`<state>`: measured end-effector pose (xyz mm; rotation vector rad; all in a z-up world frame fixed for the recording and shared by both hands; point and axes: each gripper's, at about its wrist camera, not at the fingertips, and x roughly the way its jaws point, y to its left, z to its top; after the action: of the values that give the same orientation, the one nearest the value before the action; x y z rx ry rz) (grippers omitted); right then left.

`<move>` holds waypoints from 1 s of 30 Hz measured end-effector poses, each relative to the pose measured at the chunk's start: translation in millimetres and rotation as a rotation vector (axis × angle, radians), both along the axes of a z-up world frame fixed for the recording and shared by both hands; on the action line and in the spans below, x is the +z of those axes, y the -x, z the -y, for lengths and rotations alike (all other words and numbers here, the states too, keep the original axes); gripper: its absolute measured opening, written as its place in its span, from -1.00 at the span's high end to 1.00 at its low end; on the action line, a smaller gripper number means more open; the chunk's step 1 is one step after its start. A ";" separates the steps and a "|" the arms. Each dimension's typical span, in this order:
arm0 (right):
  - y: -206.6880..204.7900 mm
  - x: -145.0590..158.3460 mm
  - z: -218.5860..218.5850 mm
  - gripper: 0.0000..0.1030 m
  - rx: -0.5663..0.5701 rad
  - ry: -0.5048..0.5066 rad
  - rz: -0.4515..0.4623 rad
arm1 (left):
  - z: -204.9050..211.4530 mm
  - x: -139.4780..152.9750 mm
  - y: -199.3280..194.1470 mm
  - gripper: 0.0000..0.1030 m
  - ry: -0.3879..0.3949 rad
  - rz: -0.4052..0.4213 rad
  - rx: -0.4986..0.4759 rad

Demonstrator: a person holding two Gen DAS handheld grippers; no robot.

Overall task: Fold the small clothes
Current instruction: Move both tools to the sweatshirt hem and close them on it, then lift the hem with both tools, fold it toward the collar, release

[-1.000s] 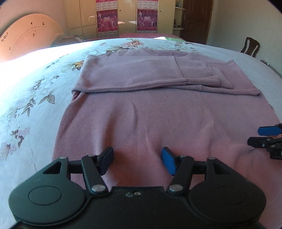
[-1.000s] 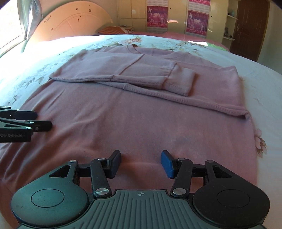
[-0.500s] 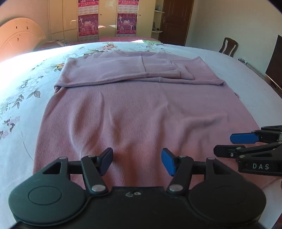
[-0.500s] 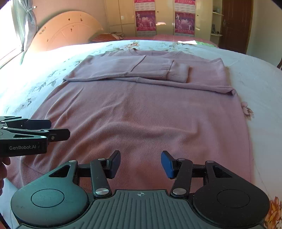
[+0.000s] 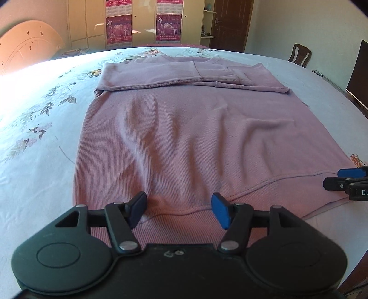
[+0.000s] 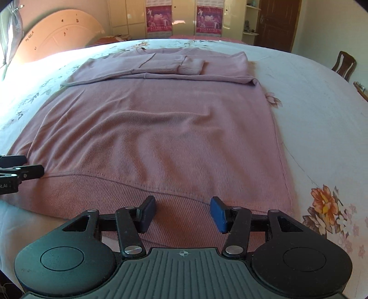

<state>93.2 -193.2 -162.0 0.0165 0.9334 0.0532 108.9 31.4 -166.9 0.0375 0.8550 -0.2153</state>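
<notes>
Both hand-held grippers (image 5: 179, 210) (image 6: 182, 212) hover spread over the sweater's (image 5: 188, 138) near hem.

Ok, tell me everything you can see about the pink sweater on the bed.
The sweater is dusty pink, a fine ribbed knit, lying flat on the floral bedsheet. Both sleeves are folded across the chest at the far end. Soft wrinkles cross the body. The ribbed hem band faces the open left tool and right tool; neither grips it.

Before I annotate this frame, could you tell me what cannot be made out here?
- Left wrist view: right gripper cut off by the right edge.
- Right wrist view: left gripper cut off by the left edge.
- Both views: pink sweater hem's nearest part hidden behind gripper bodies.
- Wardrobe posters: text too small.
</notes>
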 end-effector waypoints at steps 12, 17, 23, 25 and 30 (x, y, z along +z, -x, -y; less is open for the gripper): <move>26.1 17.7 44.9 -0.01 -0.167 -0.012 0.041 | -73.0 11.6 23.7 -0.28 0.039 -0.015 0.181; 29.6 13.5 60.1 -0.01 -0.209 -0.030 0.021 | -92.2 -0.6 25.2 -0.13 0.130 -0.081 0.214; 25.1 4.1 70.3 -0.01 -0.237 -0.089 -0.027 | -88.2 -7.2 19.4 0.29 0.270 -0.130 0.167; 24.1 4.4 71.7 0.00 -0.237 -0.101 -0.034 | -88.6 -8.4 12.9 0.65 0.302 -0.155 0.160; 20.3 7.1 77.9 0.54 -0.233 -0.105 -0.065 | -82.6 -7.6 0.9 0.83 0.340 -0.175 0.116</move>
<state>72.9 -271.1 -154.9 0.2249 0.9880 -0.1150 108.1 114.0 -174.5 -0.3528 0.9817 -0.2547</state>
